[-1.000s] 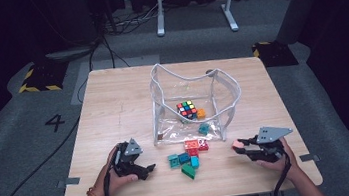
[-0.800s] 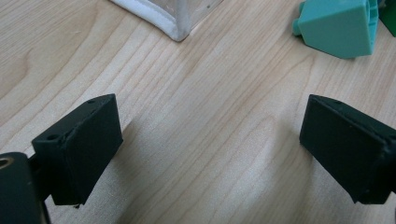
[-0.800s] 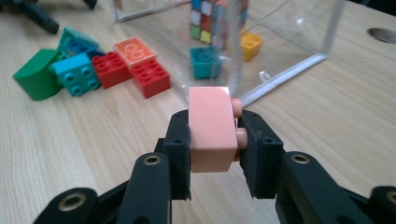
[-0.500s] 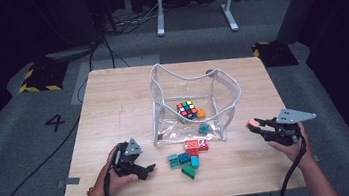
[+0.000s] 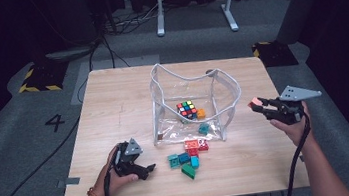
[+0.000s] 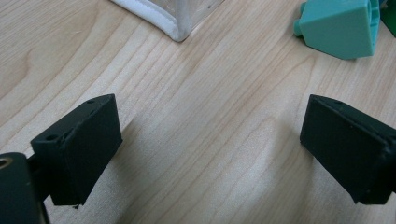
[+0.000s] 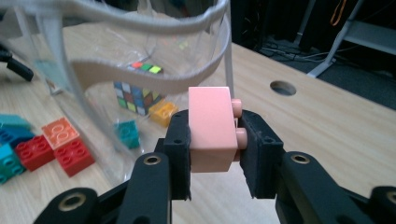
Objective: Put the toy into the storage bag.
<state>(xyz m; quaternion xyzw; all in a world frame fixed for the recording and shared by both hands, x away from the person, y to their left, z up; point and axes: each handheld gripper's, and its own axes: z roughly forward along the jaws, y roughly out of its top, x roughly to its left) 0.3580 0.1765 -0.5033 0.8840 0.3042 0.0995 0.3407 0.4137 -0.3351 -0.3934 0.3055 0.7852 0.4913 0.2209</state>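
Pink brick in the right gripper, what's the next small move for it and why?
Probably carry it over the open top of the clear bag and let go. The right gripper is shut on the pink brick, held beside the bag, which already holds a puzzle cube and two bricks. The left gripper rests open on the table.

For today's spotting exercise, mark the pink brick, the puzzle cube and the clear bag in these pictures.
pink brick (image 7: 211,128), right gripper view, on its broad front face.
puzzle cube (image 5: 187,109), high view, on its top face.
clear bag (image 5: 180,78), high view, on its white rim.
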